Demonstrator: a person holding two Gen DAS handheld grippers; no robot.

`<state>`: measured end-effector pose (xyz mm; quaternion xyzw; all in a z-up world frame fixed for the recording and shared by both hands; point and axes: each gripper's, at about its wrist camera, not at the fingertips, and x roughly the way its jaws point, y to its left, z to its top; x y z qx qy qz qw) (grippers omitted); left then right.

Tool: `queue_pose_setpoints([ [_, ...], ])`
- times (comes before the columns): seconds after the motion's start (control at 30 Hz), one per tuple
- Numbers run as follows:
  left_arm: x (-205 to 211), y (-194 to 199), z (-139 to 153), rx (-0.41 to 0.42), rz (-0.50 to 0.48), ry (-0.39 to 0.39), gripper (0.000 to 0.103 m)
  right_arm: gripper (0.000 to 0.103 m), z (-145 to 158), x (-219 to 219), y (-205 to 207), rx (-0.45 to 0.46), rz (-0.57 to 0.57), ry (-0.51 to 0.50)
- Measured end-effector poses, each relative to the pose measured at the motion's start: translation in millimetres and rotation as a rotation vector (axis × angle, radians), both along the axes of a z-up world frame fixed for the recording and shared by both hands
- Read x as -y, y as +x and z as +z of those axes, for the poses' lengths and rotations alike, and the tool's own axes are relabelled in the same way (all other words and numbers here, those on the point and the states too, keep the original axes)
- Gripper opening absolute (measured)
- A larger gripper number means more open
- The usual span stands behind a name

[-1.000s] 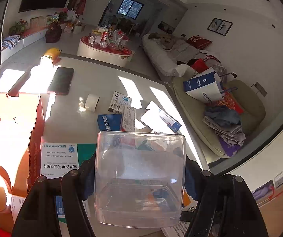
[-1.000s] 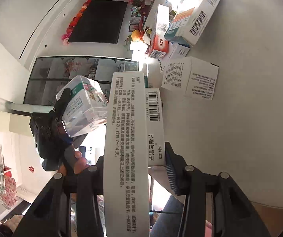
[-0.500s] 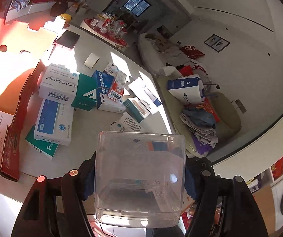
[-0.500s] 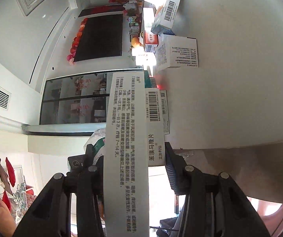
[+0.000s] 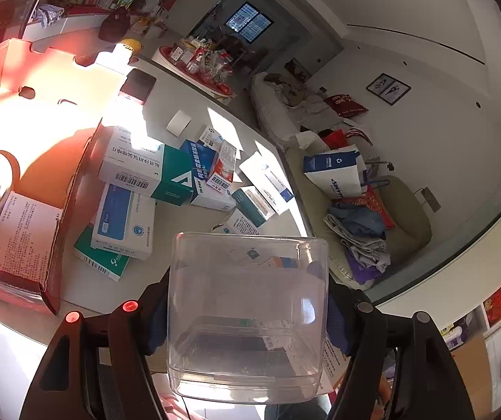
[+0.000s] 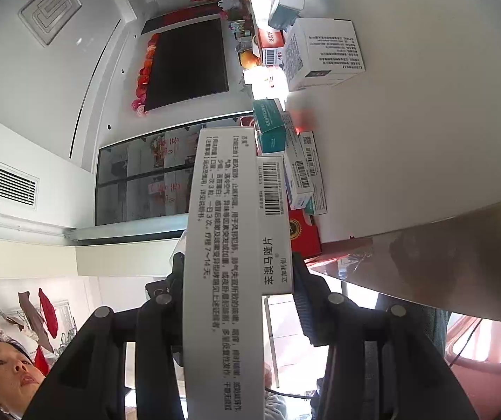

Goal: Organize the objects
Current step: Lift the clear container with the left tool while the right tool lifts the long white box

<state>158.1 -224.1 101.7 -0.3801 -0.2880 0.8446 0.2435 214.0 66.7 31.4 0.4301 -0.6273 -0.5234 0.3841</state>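
Observation:
My left gripper is shut on a clear plastic container, empty, held above the near edge of the white table. Beyond it lie several medicine boxes, among them a white-and-green box and a blue-and-white box. In the rolled right wrist view, my right gripper is shut on a long white medicine box with black text and a barcode, held off the table's edge. Further boxes rest on the table there.
A red cardboard box with open flaps stands at the table's left, a tape roll inside. A phone and a small white roll lie further back. A sofa with clothes and bags sits right of the table. A person's face shows at the lower left of the right wrist view.
The left gripper drew back from over the table with the container, so more boxes and the table's near edge show. The right gripper rolled and shifted with its box.

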Motion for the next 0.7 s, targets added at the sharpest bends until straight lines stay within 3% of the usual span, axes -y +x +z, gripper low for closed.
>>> queue_pose_setpoints([
  [0.27, -4.3, 0.8, -4.8, 0.022, -0.014, 0.013, 0.075, 0.044, -11.3, 3.7, -0.1, 0.048, -0.015, -0.132],
  [0.53, 0.3, 1.0, -5.7, 0.031, 0.004, 0.011, 0.075, 0.044, -25.5, 1.5, -5.6, 0.078, -0.07, -0.341],
  [0.7, -0.4, 0.6, -6.2, 0.034, 0.003, 0.007, 0.075, 0.044, -27.7, -6.6, -9.8, 0.076, -0.096, -0.369],
])
